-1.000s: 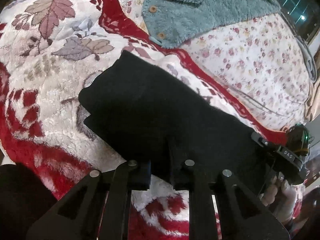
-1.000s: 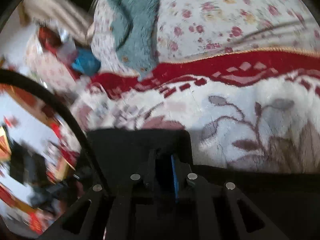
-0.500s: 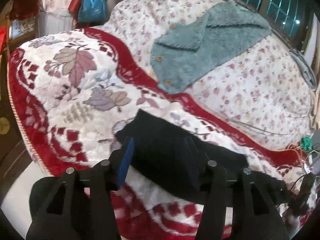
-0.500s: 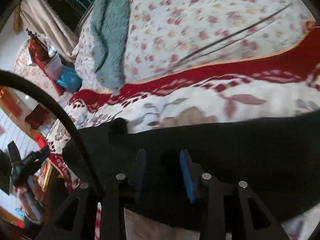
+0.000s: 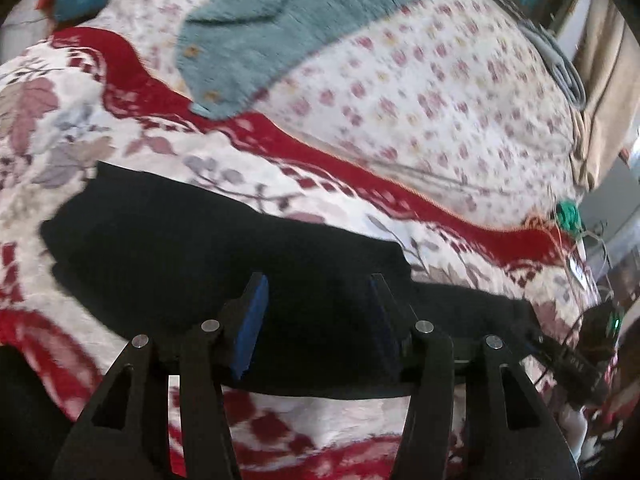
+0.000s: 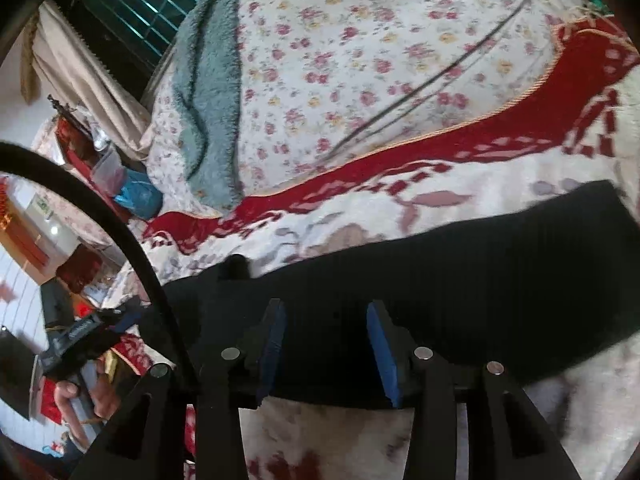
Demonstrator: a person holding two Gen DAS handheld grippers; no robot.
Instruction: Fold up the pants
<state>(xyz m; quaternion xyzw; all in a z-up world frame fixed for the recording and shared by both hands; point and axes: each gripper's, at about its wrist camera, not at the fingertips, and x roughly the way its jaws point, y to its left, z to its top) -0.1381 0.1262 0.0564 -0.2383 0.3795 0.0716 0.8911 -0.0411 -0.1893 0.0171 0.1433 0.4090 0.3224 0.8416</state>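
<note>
Pants (image 5: 224,264) are lying as a long black band on the bed's red-and-white blanket (image 5: 80,152), so the fold looks laid down and the step in hand, as I read it, is letting go cleanly and setting up the next fold.

Left gripper (image 5: 316,320) first: it's roughly half open with nothing pinched, and the dark cloth sits just ahead of and under its blue pads (image 5: 250,328). From there the stacked end of the pants is ahead and to its left, and the thinner single run trails off to its right.

Right gripper (image 6: 326,340): its jaws have just been opening and they're clear of the cloth too, with fabric lying between and beyond the tips but not squeezed. The band stretches away to its right.

Tips, for what they're worth: lift straight off so the pads don't drag the top layer, check the edges line up, then grab both layers at the ends before folding again. The fuzzy blanket will probably cling a bit. The teal fleece (image 5: 280,20) further ahead is well out of the way.
</note>
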